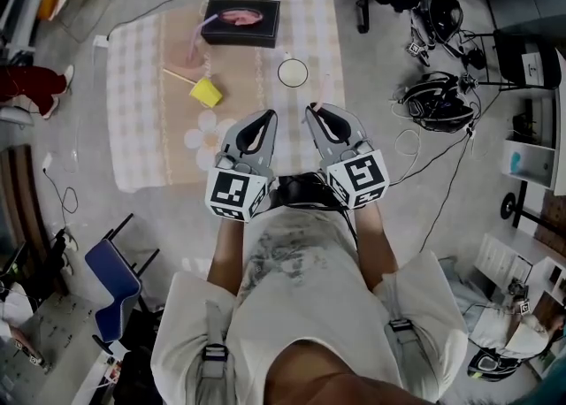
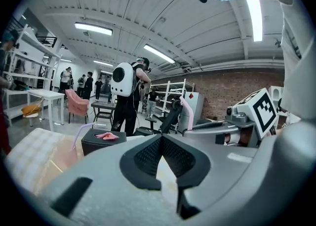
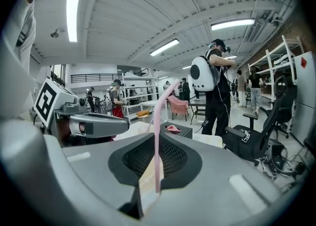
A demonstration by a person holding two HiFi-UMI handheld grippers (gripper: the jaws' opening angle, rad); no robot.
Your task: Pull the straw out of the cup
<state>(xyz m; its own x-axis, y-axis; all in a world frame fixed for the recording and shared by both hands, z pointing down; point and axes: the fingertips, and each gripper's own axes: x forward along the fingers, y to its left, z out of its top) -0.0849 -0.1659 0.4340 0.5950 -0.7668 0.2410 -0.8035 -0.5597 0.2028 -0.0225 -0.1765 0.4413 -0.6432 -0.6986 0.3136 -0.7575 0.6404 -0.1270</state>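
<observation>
At the near edge of the table (image 1: 141, 129), the right gripper (image 1: 314, 110) is clamped on the pink straw (image 3: 157, 111), which stands upright between its jaws, clear of the white cup (image 1: 293, 72) toward the table's right edge. The left gripper (image 1: 268, 114) hangs just beside it, jaws together on nothing. Extraction appears complete; at most, setting the straw down remains.

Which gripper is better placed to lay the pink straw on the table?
Right. The right gripper is shut on the straw, which stands upright between its jaws. The left gripper is shut with nothing in it, so it would have to take the straw over first.
</observation>
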